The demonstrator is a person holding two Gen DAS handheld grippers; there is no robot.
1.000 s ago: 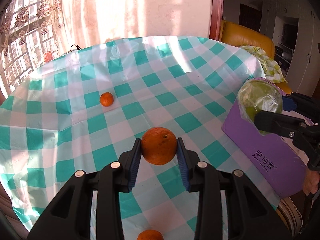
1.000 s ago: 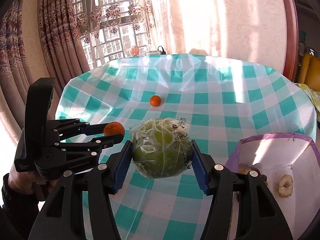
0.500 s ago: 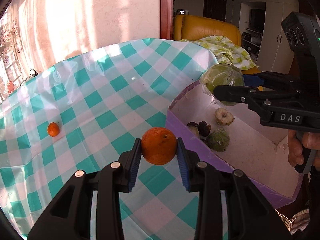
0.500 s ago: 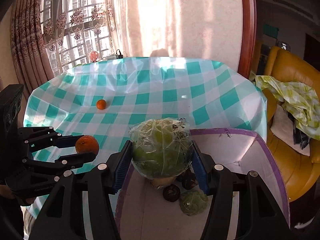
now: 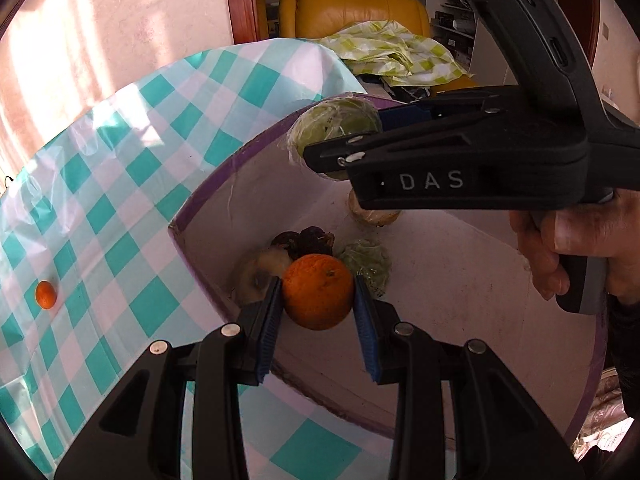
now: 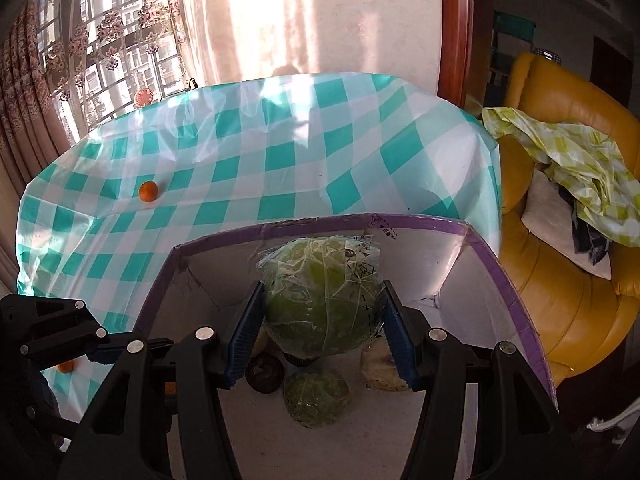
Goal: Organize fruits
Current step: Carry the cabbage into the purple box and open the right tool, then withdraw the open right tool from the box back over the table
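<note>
Left tongs [image 5: 318,300] pinching orange [image 5: 318,292], right tongs [image 6: 322,328] pinching wrapped cabbage [image 6: 320,296], purple box [image 6: 508,280] holding produce

sunlit pink wall [image 6: 320,20], floral lace curtains [image 6: 112,40] over the window, yellow leather armchair [image 6: 560,300] beside a wooden doorframe [image 6: 452,28]

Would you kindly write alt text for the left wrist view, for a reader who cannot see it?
The left gripper holds an orange above an open purple-rimmed box already containing several fruits. At upper right, the right gripper holds a plastic-wrapped green fruit over the same box; a small orange lies on the checked tablecloth.
</note>
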